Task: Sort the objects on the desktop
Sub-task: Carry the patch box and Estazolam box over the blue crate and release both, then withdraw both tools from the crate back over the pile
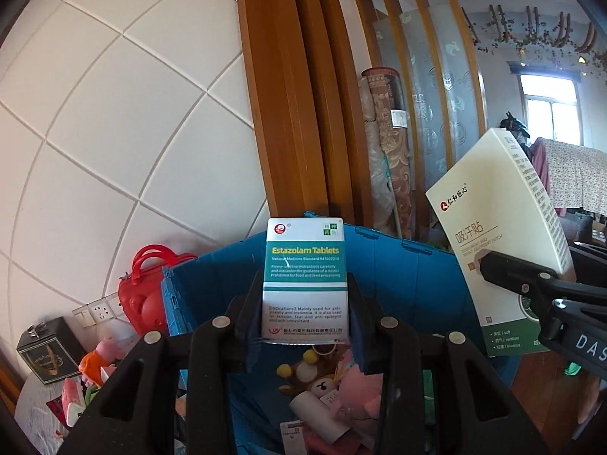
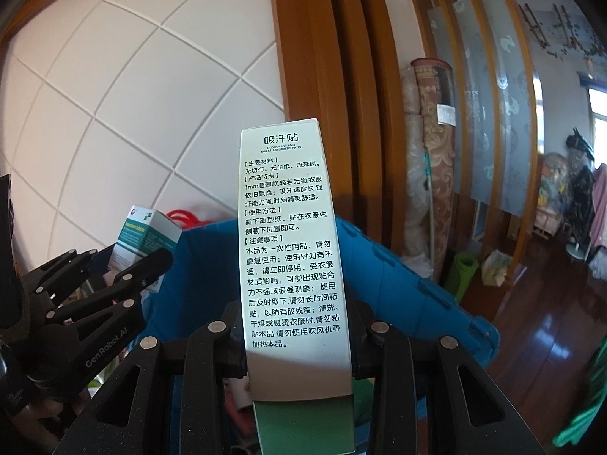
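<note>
Left gripper (image 1: 305,318) pinching tablet box (image 1: 305,276) upright, right gripper (image 2: 299,335) clamping sweat-patch box (image 2: 290,242) at 3 o'clock, both over blue crate (image 1: 409,280); best lowered inside rim before letting go, dropped clear of plush toys (image 1: 334,383).

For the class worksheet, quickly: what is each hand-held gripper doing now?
Left hand-held gripper: shut on the Estazolam Tablets box.
Right hand-held gripper: shut on the sweat-patch box.

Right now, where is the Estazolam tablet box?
The Estazolam tablet box stands upright, clamped in the left hand-held gripper, above the open blue crate, left of the sweat-patch box.
</note>
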{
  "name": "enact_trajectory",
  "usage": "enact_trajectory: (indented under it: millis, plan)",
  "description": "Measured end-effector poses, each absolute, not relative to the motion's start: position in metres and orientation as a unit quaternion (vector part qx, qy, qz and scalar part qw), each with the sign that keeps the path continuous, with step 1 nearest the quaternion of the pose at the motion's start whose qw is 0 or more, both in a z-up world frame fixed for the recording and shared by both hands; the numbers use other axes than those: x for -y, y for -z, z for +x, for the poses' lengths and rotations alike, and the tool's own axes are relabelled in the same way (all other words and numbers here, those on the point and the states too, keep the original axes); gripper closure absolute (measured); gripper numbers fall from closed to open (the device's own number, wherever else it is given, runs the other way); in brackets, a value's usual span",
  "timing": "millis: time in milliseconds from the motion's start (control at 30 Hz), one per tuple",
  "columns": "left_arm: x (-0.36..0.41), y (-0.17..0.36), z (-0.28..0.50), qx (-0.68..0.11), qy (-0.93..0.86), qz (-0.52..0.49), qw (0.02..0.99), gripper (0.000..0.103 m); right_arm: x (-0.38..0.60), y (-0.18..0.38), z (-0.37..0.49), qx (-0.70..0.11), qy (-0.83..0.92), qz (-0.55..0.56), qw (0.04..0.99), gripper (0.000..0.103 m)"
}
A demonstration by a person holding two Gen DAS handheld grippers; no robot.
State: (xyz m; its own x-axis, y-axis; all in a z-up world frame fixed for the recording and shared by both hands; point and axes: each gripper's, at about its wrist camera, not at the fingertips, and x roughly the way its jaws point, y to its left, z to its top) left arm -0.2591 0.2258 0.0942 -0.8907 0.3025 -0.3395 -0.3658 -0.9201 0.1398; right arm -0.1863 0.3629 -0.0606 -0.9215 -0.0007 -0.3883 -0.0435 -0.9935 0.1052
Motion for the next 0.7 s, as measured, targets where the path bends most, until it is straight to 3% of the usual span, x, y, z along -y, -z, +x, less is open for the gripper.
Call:
enact_trajectory:
  millis: [167,200,233,267,300,500,700]
  plan:
    - [-0.231,-0.091,-0.266,-0.109,-0.968,-0.164,0.153,0.064,-0.369,0.066,-0.199,-0.057,-0.977,-0.207,0.006,0.068]
    - [-0.232,-0.090,-0.269,-0.113,-0.969,-0.167,0.141,0.055,-0.370,0.066,-0.204,-0.057,-0.976,-0.211,0.006,0.066]
    - [-0.233,-0.089,-0.270,-0.116,-0.971,-0.169,0.128,0.048,-0.372,0.067,-0.208,-0.057,-0.975,-0.216,0.007,0.051]
    - [-0.233,-0.089,-0.271,-0.117,-0.972,-0.167,0.112,0.034,-0.373,0.067,-0.212,-0.057,-0.973,-0.221,0.011,0.025]
    - [-0.233,-0.090,-0.270,-0.117,-0.974,-0.162,0.103,0.028,-0.373,0.067,-0.214,-0.058,-0.974,-0.217,0.012,0.017]
    - [-0.224,-0.094,-0.270,-0.102,-0.980,-0.151,0.078,0.001,-0.375,0.058,-0.205,-0.062,-0.979,-0.195,0.008,0.015]
    - [-0.225,-0.093,-0.266,-0.111,-0.980,-0.147,0.076,0.001,-0.372,0.057,-0.196,-0.072,-0.979,-0.192,-0.006,0.015]
